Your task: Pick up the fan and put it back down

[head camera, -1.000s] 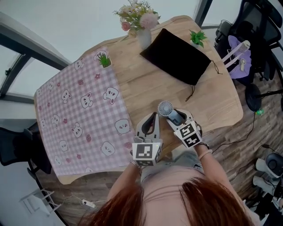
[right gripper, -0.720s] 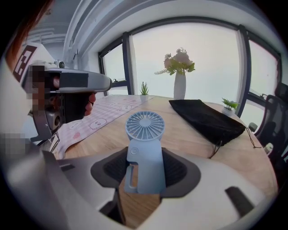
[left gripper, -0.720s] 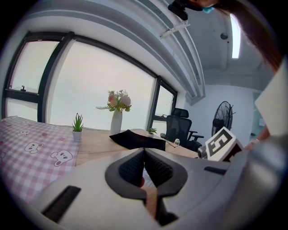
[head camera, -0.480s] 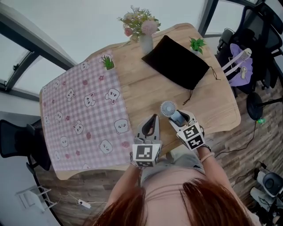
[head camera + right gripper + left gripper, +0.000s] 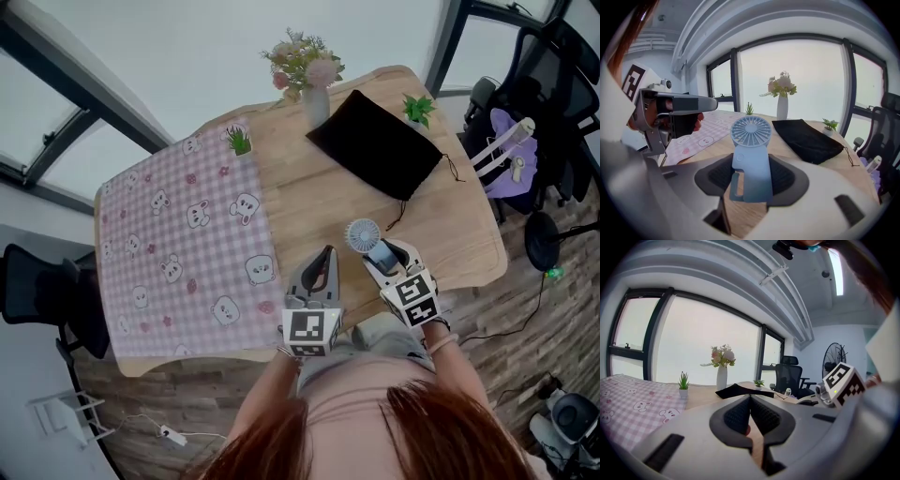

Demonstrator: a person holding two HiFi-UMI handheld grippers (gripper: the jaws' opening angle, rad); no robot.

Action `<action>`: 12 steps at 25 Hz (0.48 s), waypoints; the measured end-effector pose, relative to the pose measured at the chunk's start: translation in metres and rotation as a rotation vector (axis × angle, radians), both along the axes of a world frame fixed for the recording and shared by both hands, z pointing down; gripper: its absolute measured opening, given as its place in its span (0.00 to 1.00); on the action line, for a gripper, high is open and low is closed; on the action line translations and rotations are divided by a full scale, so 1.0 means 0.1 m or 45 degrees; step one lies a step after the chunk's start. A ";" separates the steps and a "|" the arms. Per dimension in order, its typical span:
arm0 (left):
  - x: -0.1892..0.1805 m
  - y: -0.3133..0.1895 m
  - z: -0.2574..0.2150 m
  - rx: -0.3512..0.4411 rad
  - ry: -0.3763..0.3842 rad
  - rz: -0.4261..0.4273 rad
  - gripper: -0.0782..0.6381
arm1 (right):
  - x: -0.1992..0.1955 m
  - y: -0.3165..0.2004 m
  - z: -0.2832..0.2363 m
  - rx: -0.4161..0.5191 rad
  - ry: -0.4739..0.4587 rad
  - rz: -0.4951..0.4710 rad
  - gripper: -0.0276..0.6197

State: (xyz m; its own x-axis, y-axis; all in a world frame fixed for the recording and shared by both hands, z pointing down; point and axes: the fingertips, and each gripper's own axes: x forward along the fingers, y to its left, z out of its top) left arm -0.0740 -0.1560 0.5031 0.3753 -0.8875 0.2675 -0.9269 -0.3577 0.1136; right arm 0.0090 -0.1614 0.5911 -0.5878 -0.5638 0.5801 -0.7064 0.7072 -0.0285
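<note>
Fan upright in the right gripper's hold, over the near edge of the table

The left gripper [image 5: 325, 255] has its jaws pressed together on nothing, beside the pink checked cloth [image 5: 178, 253]. Just to its right, the right gripper [image 5: 380, 255] stands wide, its pads clamped on the handle of the pale blue fan [image 5: 751, 159], whose round head rises above the jaws, over the wooden table [image 5: 309, 202].

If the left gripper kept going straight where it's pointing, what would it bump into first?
Most likely bare wooden tabletop, since the left gripper tilts slightly downward. The black pouch lies further along that line; depth is hard to judge.
</note>
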 end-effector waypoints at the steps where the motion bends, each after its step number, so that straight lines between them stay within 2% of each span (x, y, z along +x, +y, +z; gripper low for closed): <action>1: 0.00 0.01 -0.02 0.006 -0.001 -0.002 0.12 | 0.00 0.00 -0.03 0.008 -0.007 0.002 0.37; 12: 0.06 0.02 -0.24 0.037 0.000 -0.005 0.12 | 0.07 -0.04 -0.38 0.094 -0.068 0.018 0.37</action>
